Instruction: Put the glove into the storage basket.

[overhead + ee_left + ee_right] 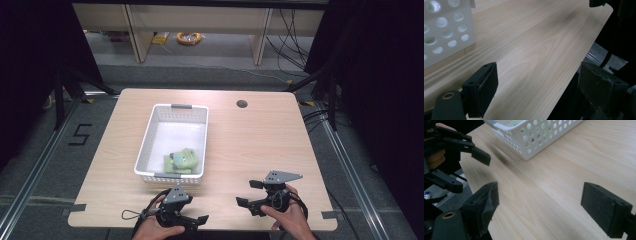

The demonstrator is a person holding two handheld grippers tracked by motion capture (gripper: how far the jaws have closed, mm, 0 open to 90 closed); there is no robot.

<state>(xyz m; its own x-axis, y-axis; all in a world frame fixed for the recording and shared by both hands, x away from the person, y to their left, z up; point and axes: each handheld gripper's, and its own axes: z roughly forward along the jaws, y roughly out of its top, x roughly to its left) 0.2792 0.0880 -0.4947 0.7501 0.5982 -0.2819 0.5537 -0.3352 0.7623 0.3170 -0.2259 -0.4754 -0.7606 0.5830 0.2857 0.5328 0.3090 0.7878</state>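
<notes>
From above, your left gripper (200, 222) sits at the near edge of the surface (250, 150), just in front of the white basket (150, 135), fingers spread wide with nothing between them. Your right gripper (248, 192) hovers near the same edge, off to the basket's right, and it too is wide apart and empty. The green soft toy (182, 160) lies inside the basket, in the near end, well clear of both grippers.

Over to the left gripper view: your fingers (482, 91) stand far apart above bare wood, one near the surface's edge, holding nothing. The basket's perforated wall (446, 35) shows at the upper left.

Now the right gripper view: your fingers (482, 207) are wide open over the wood grain, nothing in their grasp. The basket (536, 135) stands ahead, a hint of green showing through its holes. Your other gripper (467, 170) sits at the left, its fingers parted too.
</notes>
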